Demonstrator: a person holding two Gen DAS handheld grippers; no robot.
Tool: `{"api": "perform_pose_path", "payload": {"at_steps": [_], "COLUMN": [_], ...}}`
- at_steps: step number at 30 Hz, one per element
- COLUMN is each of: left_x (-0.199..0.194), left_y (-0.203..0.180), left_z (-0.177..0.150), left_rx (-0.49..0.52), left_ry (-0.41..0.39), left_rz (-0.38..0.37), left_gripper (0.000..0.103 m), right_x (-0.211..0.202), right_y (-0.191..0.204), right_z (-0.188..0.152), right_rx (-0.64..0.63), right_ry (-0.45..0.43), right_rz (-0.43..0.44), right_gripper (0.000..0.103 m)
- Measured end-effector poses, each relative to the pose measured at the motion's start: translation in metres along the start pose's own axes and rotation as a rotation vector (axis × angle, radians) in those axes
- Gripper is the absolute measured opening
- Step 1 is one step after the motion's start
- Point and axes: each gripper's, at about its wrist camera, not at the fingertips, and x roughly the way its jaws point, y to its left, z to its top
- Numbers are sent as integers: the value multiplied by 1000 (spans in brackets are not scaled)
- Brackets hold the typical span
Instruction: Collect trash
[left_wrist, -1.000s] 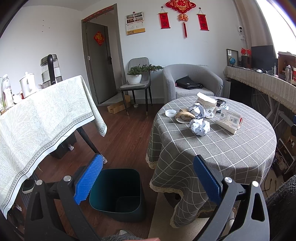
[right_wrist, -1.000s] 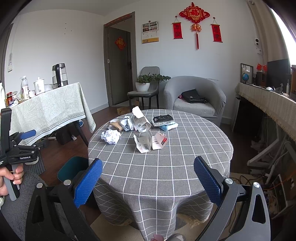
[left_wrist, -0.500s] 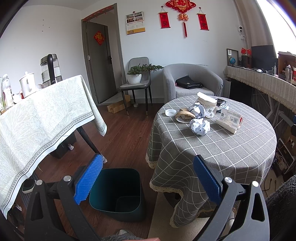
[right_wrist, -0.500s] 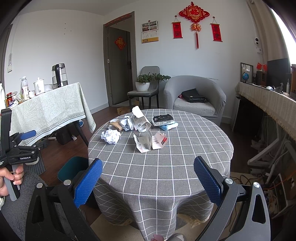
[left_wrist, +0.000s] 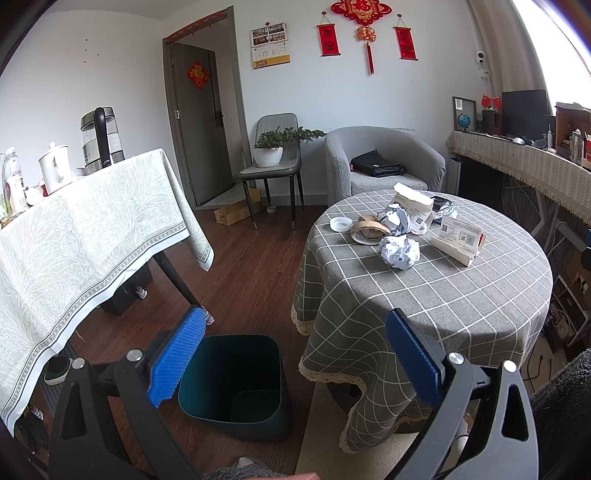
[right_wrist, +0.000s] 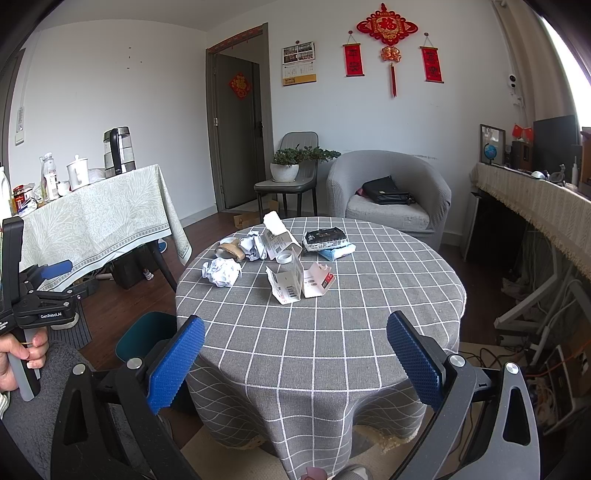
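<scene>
Both grippers wide open, nothing held — L gripper (left_wrist: 293, 354) above teal bin (left_wrist: 236, 384), R gripper (right_wrist: 295, 363) facing table (right_wrist: 332, 332) w/ crumpled paper (right_wrist: 221, 271).

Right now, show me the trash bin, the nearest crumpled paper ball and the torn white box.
trash bin (left_wrist: 236, 384), left wrist view, inner wall.
crumpled paper ball (right_wrist: 221, 271), right wrist view, middle.
torn white box (right_wrist: 286, 284), right wrist view, barcode flap.

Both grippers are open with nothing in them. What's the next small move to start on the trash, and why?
Probably reach the left gripper forward toward the nearest crumpled paper ball. Its jaws stand open and empty, the ball lies alone on the round table on that gripper's side, and the open bin sits on the floor just below for a short drop.
</scene>
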Motion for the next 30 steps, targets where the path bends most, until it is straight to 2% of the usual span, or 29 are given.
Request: {"api": "perform_pose_path", "payload": {"at_steps": [20,26,30], "left_x": [2,3,1], "left_y": [-1,-3,-4], "left_z": [-1,-1,1], "left_rx": [0,2,2], "left_ry": [0,-2,-10], "left_rz": [0,25,-8], "left_gripper": [100,100,100], "right_x": [0,6,9], "right_y": [0,4,13], "right_z": [1,-3,-1], "right_rx": [1,-4,-50], "right_ry": [1,17,29], "right_rz": [1,5,-5], "right_gripper": [100,100,100]}}
